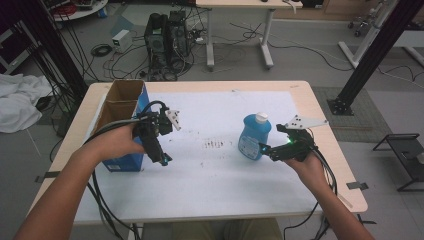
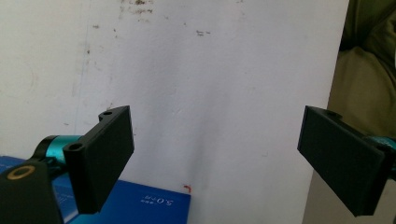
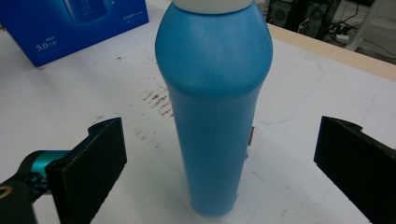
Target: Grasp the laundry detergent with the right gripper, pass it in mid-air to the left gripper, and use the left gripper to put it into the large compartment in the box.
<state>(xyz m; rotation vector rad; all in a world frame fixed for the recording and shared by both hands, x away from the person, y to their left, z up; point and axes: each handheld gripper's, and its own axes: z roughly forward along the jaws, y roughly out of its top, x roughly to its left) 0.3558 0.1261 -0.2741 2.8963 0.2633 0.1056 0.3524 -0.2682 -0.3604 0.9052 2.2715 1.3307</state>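
The right gripper (image 3: pixel 219 172), jaws spread wide, frames an upright blue plastic bottle (image 3: pixel 215 107) at the centre of its own view; closing off-centre on that smooth, tapering body could tip the tall, narrow-based container or let it slide from the flat black pads. In the high view the bottle (image 1: pixel 254 137), topped by a white cap (image 1: pixel 261 118), stands right of centre on a white, stain-flecked table cover (image 1: pixel 215 175). At left of that frame the left gripper (image 1: pixel 161 159), jaws likewise parted and empty, hangs beside an open blue cardboard box (image 1: pixel 125 112), a glossy, sharp-cornered carton.
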